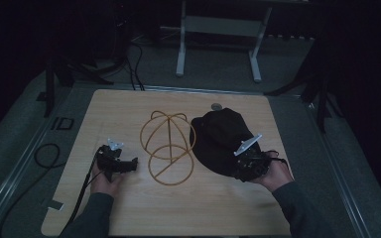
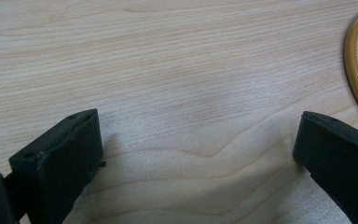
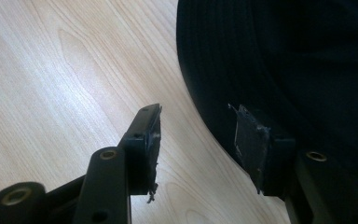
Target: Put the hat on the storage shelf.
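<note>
Cap (image 1: pixel 223 140) lies right of centre in the high view on the table (image 1: pixel 129 106), just beside a wire frame (image 1: pixel 167 148); which way its brim points I cannot tell. Right gripper (image 3: pixel 198 140) sits at the cap's lower right edge, jaws half apart astride the rim, pads not pressing. Left gripper (image 2: pixel 198 149), lower left, rests low with jaws wide, holding nothing.
</note>
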Motion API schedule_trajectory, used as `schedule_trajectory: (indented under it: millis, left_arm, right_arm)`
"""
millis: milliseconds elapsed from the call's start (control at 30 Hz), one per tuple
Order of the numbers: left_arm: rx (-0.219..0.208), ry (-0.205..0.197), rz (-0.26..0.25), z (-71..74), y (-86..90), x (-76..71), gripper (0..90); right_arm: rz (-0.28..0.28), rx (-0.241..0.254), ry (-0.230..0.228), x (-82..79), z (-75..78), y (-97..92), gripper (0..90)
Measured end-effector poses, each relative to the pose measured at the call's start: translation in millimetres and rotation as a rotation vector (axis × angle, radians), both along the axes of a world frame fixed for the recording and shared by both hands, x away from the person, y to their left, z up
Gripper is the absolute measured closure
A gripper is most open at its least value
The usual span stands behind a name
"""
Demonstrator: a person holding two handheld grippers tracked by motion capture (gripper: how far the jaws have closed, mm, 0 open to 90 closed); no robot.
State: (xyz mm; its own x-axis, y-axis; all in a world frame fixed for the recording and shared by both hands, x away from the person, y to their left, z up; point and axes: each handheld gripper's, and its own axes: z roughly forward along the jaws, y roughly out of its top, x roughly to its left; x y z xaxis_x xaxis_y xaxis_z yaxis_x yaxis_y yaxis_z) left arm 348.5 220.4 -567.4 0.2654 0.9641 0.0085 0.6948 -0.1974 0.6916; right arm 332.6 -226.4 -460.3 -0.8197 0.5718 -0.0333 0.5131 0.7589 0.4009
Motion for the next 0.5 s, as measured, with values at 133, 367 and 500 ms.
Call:
schedule_trajectory:
  millis: [133,367,500]
  left_arm:
    - [0.0,-0.001,0.003,0.0,0.0,0.5,1.5]
    - [-0.001,0.0,0.007,0.0,-0.4,1.3,1.6]
    - [0.001,-0.001,0.006,0.0,-0.3,1.4,1.5]
  right_arm:
    - [-0.004,0.001,0.005,1.9,6.0,-2.3,49.1]
    - [-0.012,-0.021,0.023,4.8,17.4,-6.7,47.1]
    - [-0.021,-0.031,0.029,7.2,23.9,-10.7,46.5]
